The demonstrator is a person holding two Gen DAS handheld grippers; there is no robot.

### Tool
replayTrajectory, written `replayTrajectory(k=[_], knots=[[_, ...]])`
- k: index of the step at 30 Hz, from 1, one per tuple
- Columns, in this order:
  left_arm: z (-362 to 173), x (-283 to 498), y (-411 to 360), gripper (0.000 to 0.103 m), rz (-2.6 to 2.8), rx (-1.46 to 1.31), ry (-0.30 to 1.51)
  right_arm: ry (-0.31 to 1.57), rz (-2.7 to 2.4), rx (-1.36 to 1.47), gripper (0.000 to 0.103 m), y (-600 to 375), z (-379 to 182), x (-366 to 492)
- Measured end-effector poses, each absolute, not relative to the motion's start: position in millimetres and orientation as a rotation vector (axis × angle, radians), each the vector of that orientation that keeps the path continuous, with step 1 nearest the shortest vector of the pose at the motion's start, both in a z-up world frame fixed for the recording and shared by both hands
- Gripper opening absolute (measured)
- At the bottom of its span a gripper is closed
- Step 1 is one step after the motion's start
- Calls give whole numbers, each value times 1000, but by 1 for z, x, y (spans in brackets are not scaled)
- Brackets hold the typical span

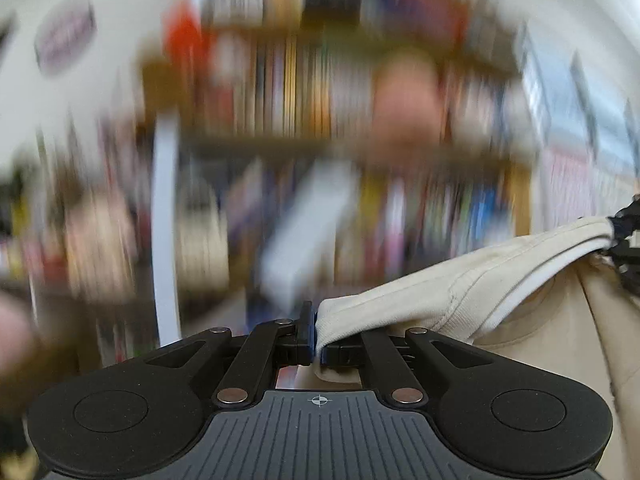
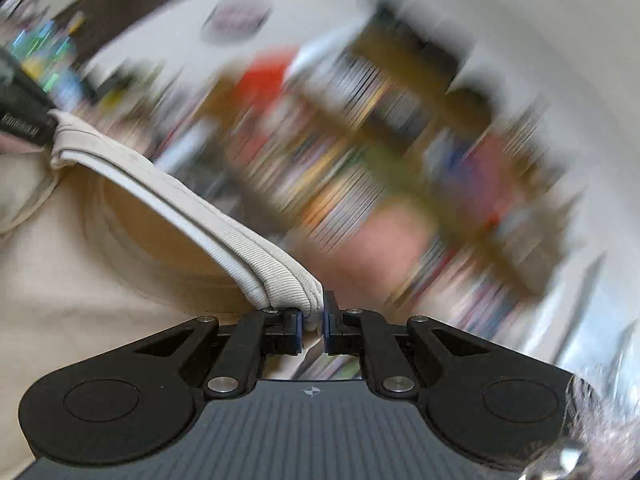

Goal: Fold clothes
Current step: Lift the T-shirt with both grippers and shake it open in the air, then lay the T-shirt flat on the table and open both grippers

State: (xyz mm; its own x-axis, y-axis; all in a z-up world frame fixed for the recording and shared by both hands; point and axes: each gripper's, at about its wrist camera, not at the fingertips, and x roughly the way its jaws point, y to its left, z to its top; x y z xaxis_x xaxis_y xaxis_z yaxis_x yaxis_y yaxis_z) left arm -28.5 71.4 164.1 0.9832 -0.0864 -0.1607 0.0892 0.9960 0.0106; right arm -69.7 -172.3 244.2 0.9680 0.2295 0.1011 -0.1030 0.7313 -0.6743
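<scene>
A cream garment (image 1: 460,292) hangs in the air, stretched between both grippers. In the left wrist view my left gripper (image 1: 316,338) is shut on one end of its ribbed edge, which runs off to the right to my right gripper (image 1: 626,240) at the frame's edge. In the right wrist view my right gripper (image 2: 313,322) is shut on the ribbed edge (image 2: 224,224), which rises to the upper left where the left gripper (image 2: 24,120) pinches it. The rest of the garment (image 2: 60,280) hangs below on the left.
A bookshelf (image 1: 304,92) packed with books fills the blurred background in both views; the same bookshelf (image 2: 380,152) appears tilted in the right wrist view. A white wall (image 1: 100,20) with an oval sign (image 1: 66,34) lies to the left.
</scene>
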Motion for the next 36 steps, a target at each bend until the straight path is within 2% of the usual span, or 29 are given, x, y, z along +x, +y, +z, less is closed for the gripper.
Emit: replayTrajectory(k=[3, 6, 9, 20, 21, 23, 25, 26, 27, 28, 30, 36], knots=[[103, 22, 67, 3, -47, 45, 369, 92, 294, -695, 8, -171, 182, -15], [52, 64, 61, 3, -8, 76, 535, 264, 354, -724, 8, -164, 117, 29], [40, 102, 62, 3, 25, 83, 596, 320, 371, -722, 8, -157, 85, 66], [29, 218, 73, 4, 178, 92, 644, 317, 423, -694, 8, -125, 64, 239], [26, 227, 73, 11, 197, 94, 656, 317, 427, -704, 8, -122, 61, 251], [17, 242, 75, 12, 227, 99, 720, 342, 437, -726, 9, -114, 50, 270], [4, 249, 76, 24, 241, 103, 802, 408, 452, -737, 15, -108, 37, 285], [-2, 251, 76, 42, 249, 109, 841, 437, 461, -739, 27, -107, 30, 287], [-7, 247, 75, 55, 252, 125, 859, 466, 470, -740, 34, -105, 24, 290], [-11, 242, 74, 60, 251, 141, 869, 492, 481, -739, 46, -105, 18, 291], [-13, 224, 72, 67, 223, 182, 842, 518, 529, -699, 59, -114, 13, 284], [-3, 130, 65, 78, 138, 212, 729, 594, 580, -489, 66, -171, 19, 242]])
